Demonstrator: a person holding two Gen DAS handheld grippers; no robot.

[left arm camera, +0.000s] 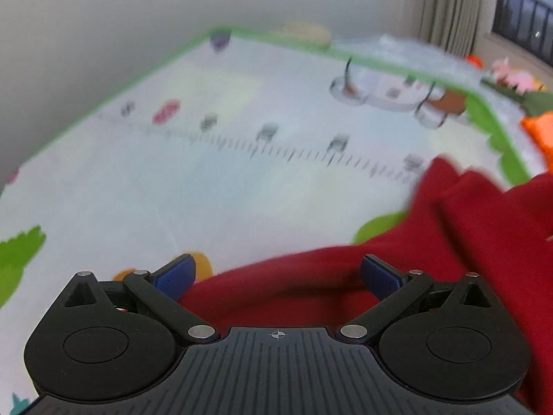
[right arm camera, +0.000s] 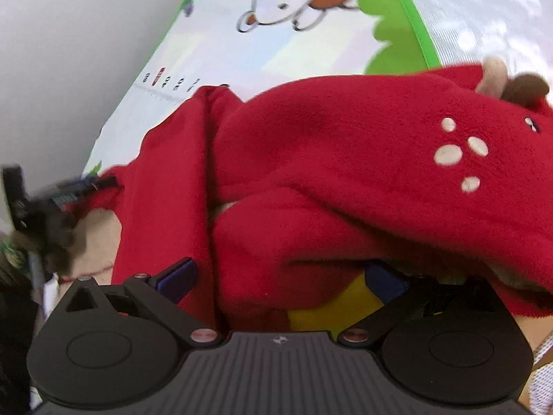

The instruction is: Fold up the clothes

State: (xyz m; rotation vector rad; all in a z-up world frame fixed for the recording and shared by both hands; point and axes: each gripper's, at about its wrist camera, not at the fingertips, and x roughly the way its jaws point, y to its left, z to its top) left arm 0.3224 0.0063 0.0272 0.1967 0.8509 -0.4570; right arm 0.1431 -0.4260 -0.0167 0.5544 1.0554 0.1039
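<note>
A red fleece garment [left arm camera: 466,228] lies rumpled on a printed play mat [left arm camera: 207,180]. In the left wrist view its edge runs between the wide-apart blue pads [left arm camera: 176,273] of my left gripper [left arm camera: 276,273], which is open. In the right wrist view the garment [right arm camera: 345,145] fills the middle, showing white spots [right arm camera: 449,154] and beige and brown ears [right arm camera: 511,83] at the right. My right gripper [right arm camera: 281,276] is open, with folds of the fleece between and over its fingers. The left gripper [right arm camera: 69,193] appears blurred at the garment's left edge.
The mat has a green border [left arm camera: 380,58] and cartoon prints, with a grey wall [left arm camera: 86,34] along its left side. Beyond the far right corner are curtains [left arm camera: 446,3], a dark railing, soft toys [left arm camera: 515,76] and something orange [left arm camera: 539,131].
</note>
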